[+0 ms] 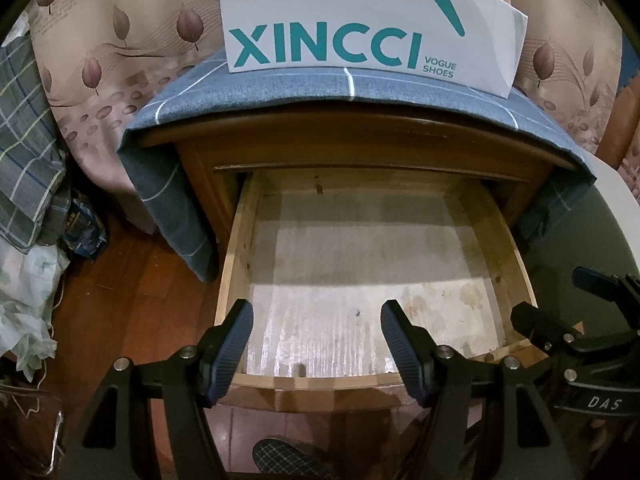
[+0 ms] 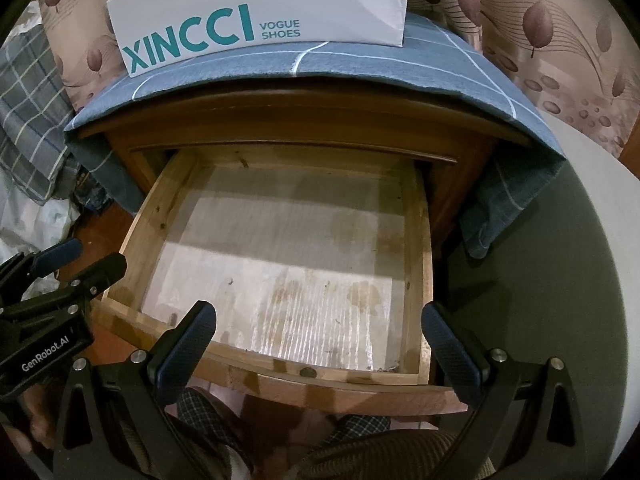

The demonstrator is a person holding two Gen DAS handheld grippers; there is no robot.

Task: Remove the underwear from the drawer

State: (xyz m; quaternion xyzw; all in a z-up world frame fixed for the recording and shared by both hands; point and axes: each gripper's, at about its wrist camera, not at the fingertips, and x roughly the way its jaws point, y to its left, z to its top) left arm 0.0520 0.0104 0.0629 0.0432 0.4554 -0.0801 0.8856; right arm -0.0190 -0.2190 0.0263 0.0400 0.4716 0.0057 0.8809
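Observation:
The wooden drawer (image 1: 234,248) (image 2: 138,236) of a nightstand is pulled out, and its pale lined bottom is bare; I see no underwear in either view. My left gripper (image 1: 317,320) hangs open over the drawer's front edge with nothing between its fingers. My right gripper (image 2: 320,322) is open too, above the front of the drawer, holding nothing. In the left wrist view the right gripper (image 1: 560,308) shows at the right edge. In the right wrist view the left gripper (image 2: 76,264) shows at the left edge.
A blue checked cloth (image 1: 280,88) (image 2: 360,68) covers the nightstand top, with a white XINCCI shoe box (image 1: 360,20) (image 2: 260,8) on it. Leaf-print curtains hang behind. Bedding and bags lie left on the wooden floor (image 1: 132,292). A white round surface (image 2: 592,260) stands right. Slippers show below.

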